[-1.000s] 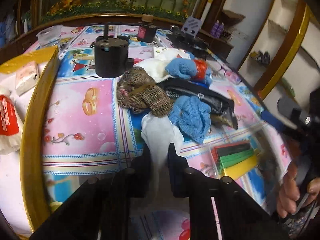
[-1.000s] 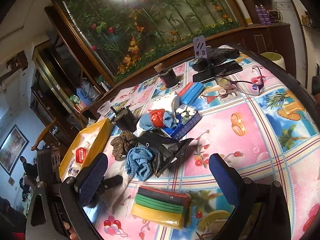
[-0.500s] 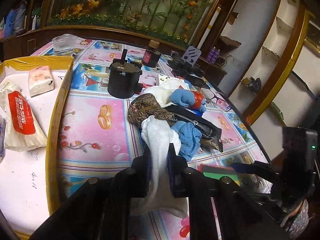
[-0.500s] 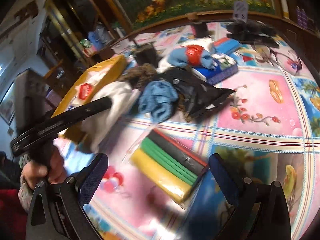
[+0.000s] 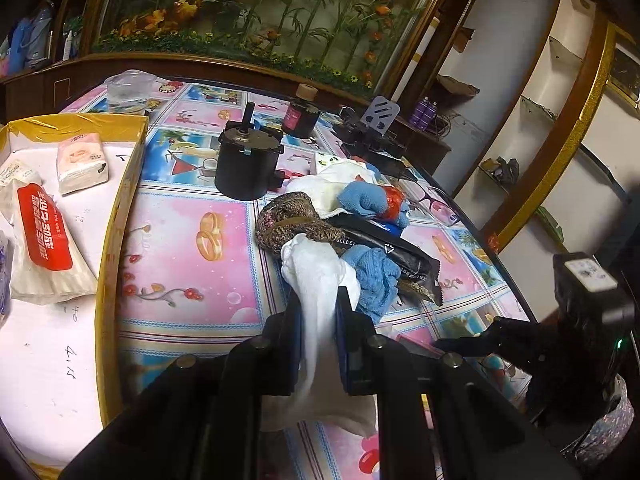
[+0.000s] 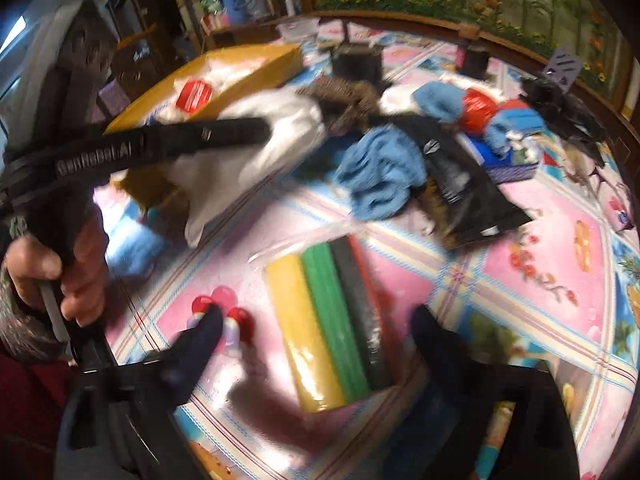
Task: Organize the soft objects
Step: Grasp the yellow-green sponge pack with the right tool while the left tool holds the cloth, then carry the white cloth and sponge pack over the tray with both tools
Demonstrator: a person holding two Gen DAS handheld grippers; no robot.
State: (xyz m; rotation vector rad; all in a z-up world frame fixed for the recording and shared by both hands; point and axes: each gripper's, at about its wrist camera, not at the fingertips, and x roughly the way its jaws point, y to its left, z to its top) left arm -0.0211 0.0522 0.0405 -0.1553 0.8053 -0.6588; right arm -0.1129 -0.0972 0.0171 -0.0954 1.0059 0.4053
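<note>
My left gripper (image 5: pixel 318 308) is shut on a white cloth (image 5: pixel 316 280), which hangs from its jaws above the flowered tablecloth. The right wrist view shows that same cloth (image 6: pixel 256 140) dangling left of the pile. My right gripper (image 6: pixel 316 332) points down at a clear bag of yellow, green, black and red strips (image 6: pixel 328 320). Its jaws are closing with the bag between them, and the fingertips (image 6: pixel 200 332) stand apart from the bag's sides. A blue knit cloth (image 5: pixel 376 276) and a brown knit piece (image 5: pixel 292 220) lie in the pile just beyond.
A yellow-rimmed box (image 5: pixel 120 200) with tissue packs (image 5: pixel 44 236) stands at the left. A black pouch (image 5: pixel 392 248), another blue cloth with a red ball (image 5: pixel 368 200), a black cylinder (image 5: pixel 246 168), a dark bottle (image 5: pixel 300 116) and glasses (image 5: pixel 436 204) crowd the table's middle and back.
My right gripper swung down and rolled over the bag of coloured strips, and its jaws have narrowed. The left gripper raised the white cloth a little, then held still.
</note>
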